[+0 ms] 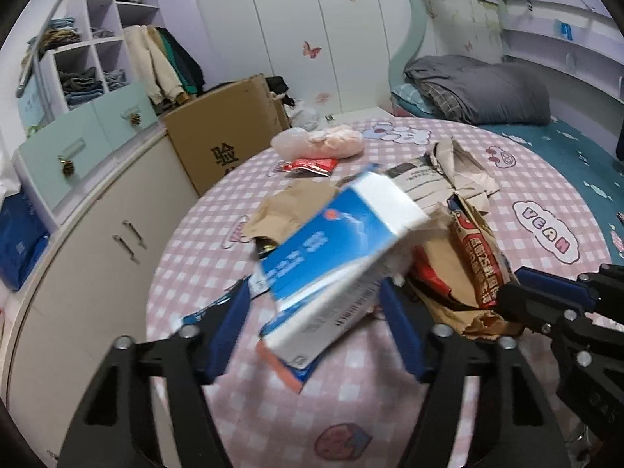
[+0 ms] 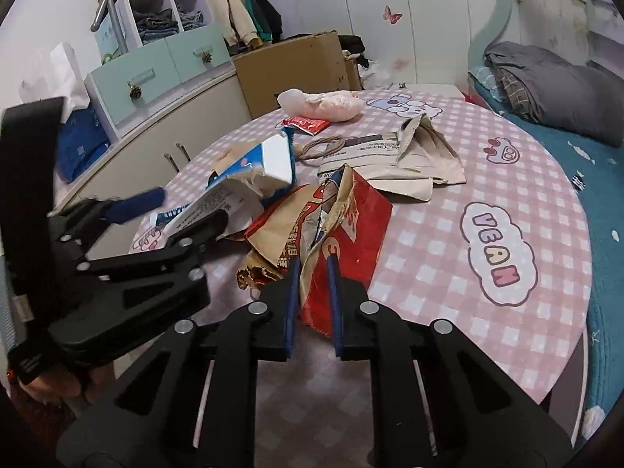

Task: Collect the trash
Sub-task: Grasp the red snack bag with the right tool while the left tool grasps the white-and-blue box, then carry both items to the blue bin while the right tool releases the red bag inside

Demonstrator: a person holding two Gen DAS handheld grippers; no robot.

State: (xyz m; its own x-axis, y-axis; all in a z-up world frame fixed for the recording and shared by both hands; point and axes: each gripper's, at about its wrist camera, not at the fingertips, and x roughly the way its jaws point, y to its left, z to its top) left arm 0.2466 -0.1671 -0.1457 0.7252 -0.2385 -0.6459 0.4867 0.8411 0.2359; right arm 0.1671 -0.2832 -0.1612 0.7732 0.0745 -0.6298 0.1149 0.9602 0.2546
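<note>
Left wrist view: blue-and-white cardboard carton (image 1: pixel 335 269), blurred and tilted, between the blue fingers of the left claw (image 1: pixel 316 304) — spread wide, left finger clear of the carton, right finger at its edge, contact there impossible to judge. Carton's far end poking into the mouth of the crumpled red-and-brown paper bag (image 2: pixel 343 234) on the round pink-checked tabletop (image 2: pixel 448 241). Right wrist view: right claw (image 2: pixel 314 265) nearly closed, pinching the bag's near wall between both fingers. Farther back on the tabletop — flattened beige paper bag (image 2: pixel 409 160), loop of brown twine (image 2: pixel 323 144), small red foil wrapper (image 2: pixel 308 123), and pale pink plastic bag (image 2: pixel 323 104), all well apart from both claws.
</note>
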